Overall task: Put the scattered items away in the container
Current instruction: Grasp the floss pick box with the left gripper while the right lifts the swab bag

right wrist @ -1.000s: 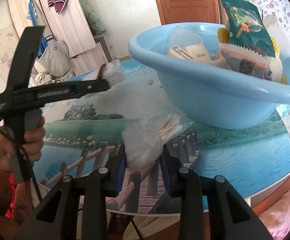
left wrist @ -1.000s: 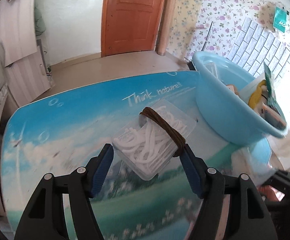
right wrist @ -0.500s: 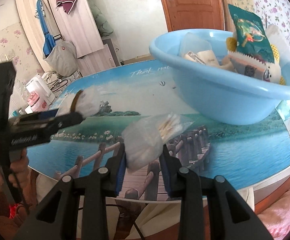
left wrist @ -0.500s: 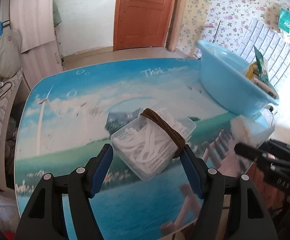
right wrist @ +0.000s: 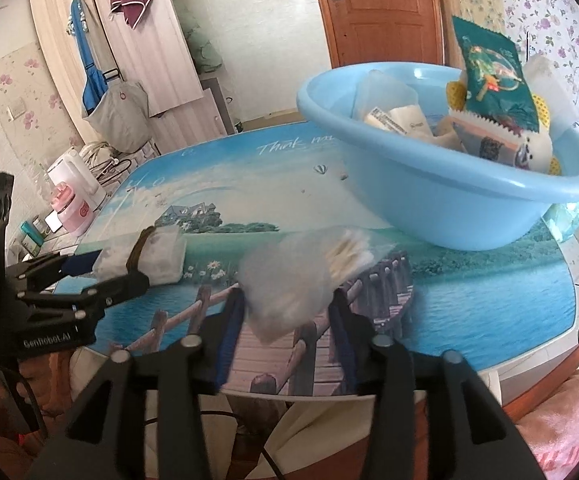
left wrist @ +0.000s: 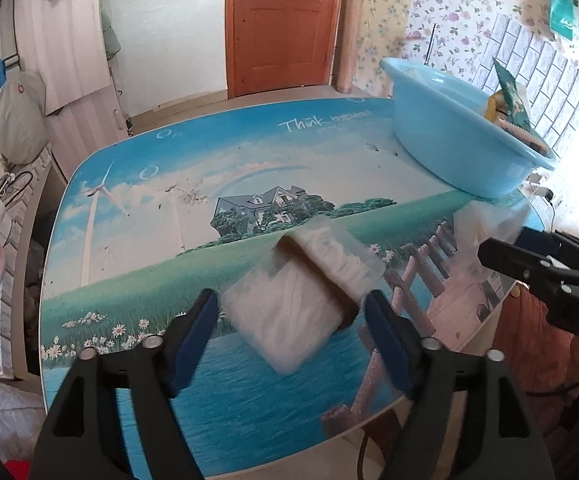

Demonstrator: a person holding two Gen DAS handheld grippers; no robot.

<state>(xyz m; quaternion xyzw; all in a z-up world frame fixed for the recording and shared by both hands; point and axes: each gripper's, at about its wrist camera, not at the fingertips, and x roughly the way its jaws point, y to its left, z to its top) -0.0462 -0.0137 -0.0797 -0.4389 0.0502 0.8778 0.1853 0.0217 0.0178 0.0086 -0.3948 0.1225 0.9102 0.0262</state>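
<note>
Between the pads of our left gripper (left wrist: 291, 316), whose jaws have just widened, the blurred clear box (left wrist: 301, 300) sits loose. Our right gripper (right wrist: 289, 308) has likewise just spread around the plastic bag (right wrist: 289, 280). At two o'clock stands the blue basin (right wrist: 469, 204).

The table top (left wrist: 249, 168) reads "Think", and the left tongs (right wrist: 123, 270) carry "SenRobot.AI" on their body

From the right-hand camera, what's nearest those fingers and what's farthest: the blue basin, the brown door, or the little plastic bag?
1. Plastic bag, between the right gripper fingers.
2. Blue basin, on the table, ahead to the right.
3. Brown door, across the room.
</note>
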